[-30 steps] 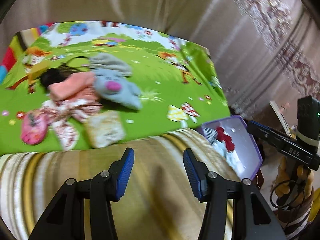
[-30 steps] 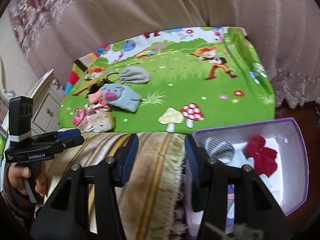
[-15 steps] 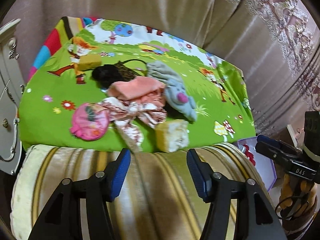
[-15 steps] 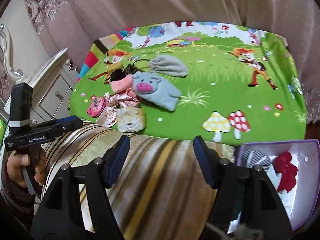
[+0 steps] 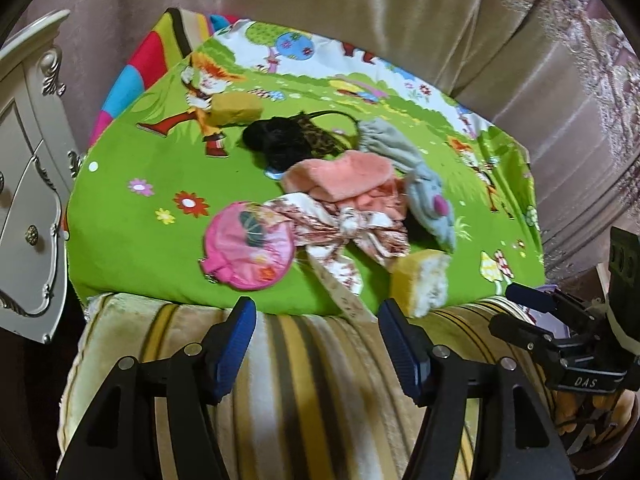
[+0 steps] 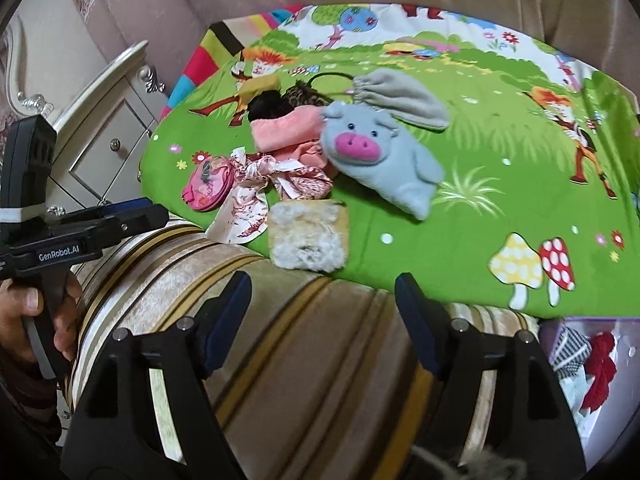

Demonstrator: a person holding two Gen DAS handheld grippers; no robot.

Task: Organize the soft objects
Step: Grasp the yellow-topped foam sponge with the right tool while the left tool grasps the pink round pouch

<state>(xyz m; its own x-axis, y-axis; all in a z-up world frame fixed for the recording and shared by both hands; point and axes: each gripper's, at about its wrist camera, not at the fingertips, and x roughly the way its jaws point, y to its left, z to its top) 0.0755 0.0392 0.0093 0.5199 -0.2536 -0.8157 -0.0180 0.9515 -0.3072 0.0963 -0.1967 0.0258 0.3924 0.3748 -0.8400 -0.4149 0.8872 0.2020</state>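
Observation:
Soft things lie in a heap on the green cartoon mat [image 5: 132,216] [image 6: 500,152]: a grey pig plush [image 6: 380,160] [image 5: 434,204], a grey drawstring pouch [image 6: 400,94], a pink fluffy cloth [image 5: 340,178] [image 6: 284,132], a floral bow cloth [image 5: 348,232] [image 6: 272,184], a round pink purse [image 5: 248,246] [image 6: 206,184], a yellow fuzzy sponge [image 6: 308,236] [image 5: 420,284], a black item [image 5: 276,144]. My left gripper [image 5: 316,344] is open and empty over the striped cushion. My right gripper [image 6: 322,320] is open and empty, near the sponge.
A purple box [image 6: 624,364] at lower right holds a red knit piece [image 6: 600,372] and a checked cloth. A white carved nightstand [image 5: 28,184] [image 6: 104,120] stands left of the mat. A yellow block [image 5: 234,110] lies at the mat's far side. Curtains hang behind.
Both grippers have swung left, away from the purple box and toward the heap. Both jaws stand wider open than a second ago.

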